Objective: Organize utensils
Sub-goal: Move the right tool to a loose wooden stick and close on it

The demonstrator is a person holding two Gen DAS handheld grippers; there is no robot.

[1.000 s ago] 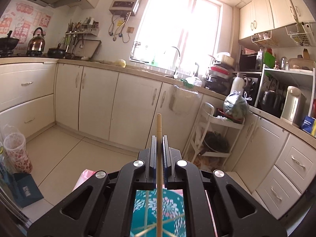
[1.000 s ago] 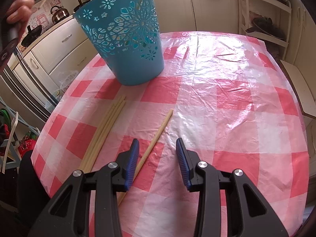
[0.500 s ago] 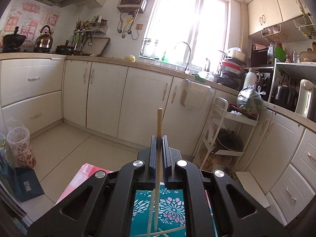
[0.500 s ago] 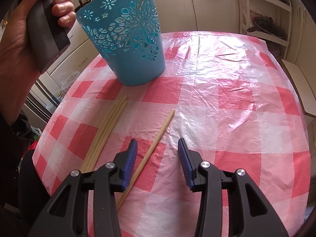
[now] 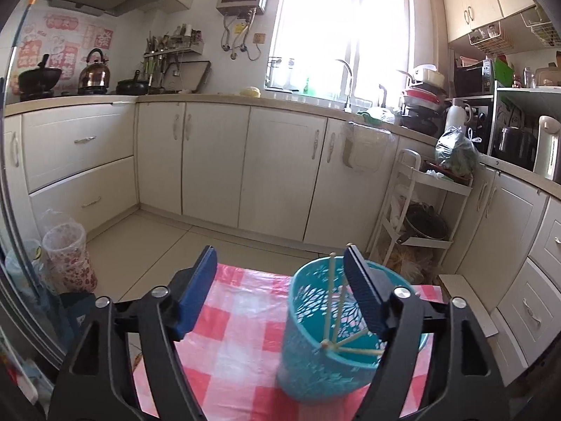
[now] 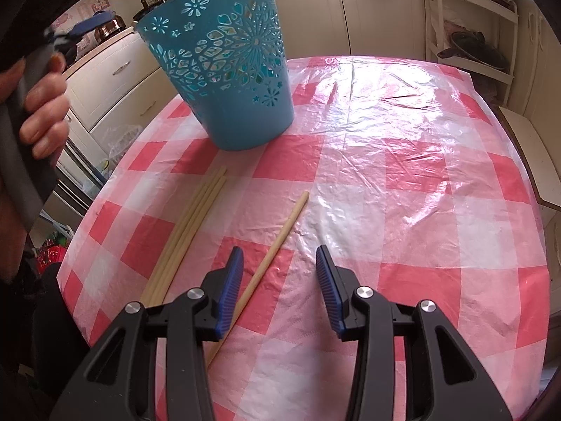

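A teal cut-out basket [image 5: 326, 343] stands on the pink checked table [image 6: 385, 175], with several chopsticks [image 5: 330, 298] leaning inside it. My left gripper [image 5: 280, 263] hangs over the basket's near-left rim. Its jaws are opening wide and nothing is between them. In the right wrist view the basket [image 6: 228, 70] stands at the back left. A single chopstick [image 6: 284, 235] lies slanted on the cloth, and a bundle of three chopsticks [image 6: 189, 231] lies to its left. My right gripper [image 6: 279, 259] is open and straddles the single chopstick, its pads clear of it.
A hand [image 6: 42, 112] grips the left gripper's handle at the far left. The table's rounded edge runs close on the left and right. Beyond it are cream cabinets [image 5: 280, 168], a white rack trolley [image 5: 420, 210] and a plastic-lined bin [image 5: 66, 259] on the floor.
The left gripper let go of the chopstick it held, which now stands in the basket. It also sank toward the basket with its jaws spread. The right gripper has kept still.
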